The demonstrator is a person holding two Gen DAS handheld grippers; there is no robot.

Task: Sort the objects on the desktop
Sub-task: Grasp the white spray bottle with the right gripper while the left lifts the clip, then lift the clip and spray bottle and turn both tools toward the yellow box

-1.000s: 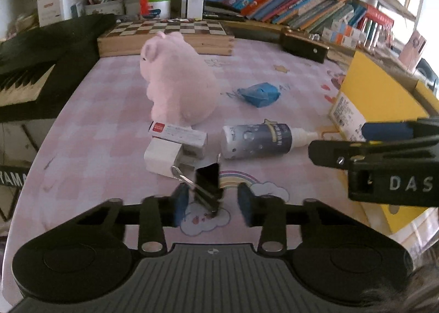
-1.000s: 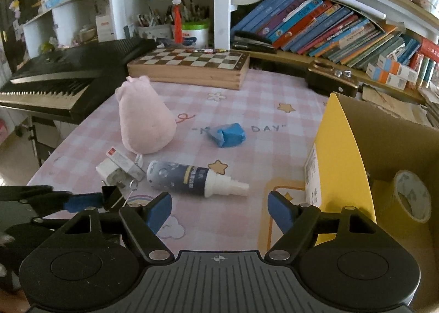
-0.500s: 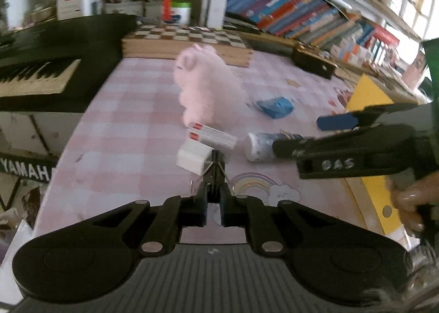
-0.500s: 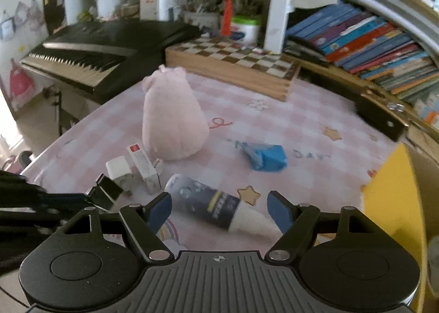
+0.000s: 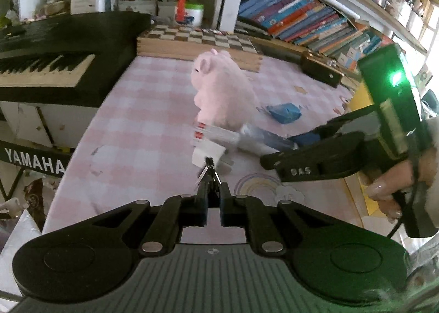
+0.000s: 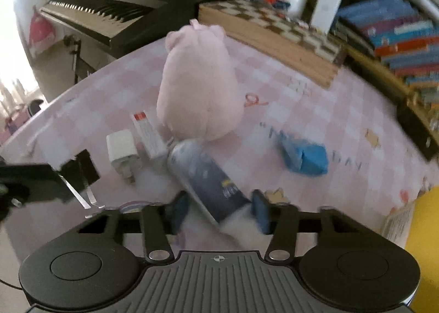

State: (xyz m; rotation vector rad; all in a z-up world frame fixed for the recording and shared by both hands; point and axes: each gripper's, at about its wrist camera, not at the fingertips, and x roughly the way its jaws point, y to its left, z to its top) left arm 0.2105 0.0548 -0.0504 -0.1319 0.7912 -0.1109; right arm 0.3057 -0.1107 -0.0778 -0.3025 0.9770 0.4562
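Pink checked tablecloth [image 5: 142, 120] over the table, printed with a rainbow, clouds, stars and lettering of which "DAY" reads in the right wrist view. Black keyboard [image 5: 55, 49] off the left edge, marked "YAMAHA" on its stand panel. Chessboard box [image 5: 197, 41] along the far edge; shelves of books [image 5: 301, 19] behind it, with pen holders [image 5: 140, 2], contents blurred.

Left gripper [image 5: 212, 203]: pressed together on a black binder clip [image 5: 209, 175], wire handles pointing forward, held above the near edge of the table.

Right gripper [image 6: 219, 211]: blue pads apart on either side of the neck end of a dark spray bottle [image 6: 208, 175] lying on its side; contact not determinable through blur. Label print on bottle unreadable. Gripper body marked "DAS" in the left wrist view.

Just beyond the bottle: white charger plug [image 6: 122, 152] and small white carton with red end [image 6: 148, 134], side by side, text illegible. Pink plush pig [image 6: 197, 93] upright behind both, touching the bottle base. Blue crumpled packet [image 6: 304, 156] toward the right edge. Yellow cardboard box [image 6: 425, 230] at the right edge, interior out of frame.
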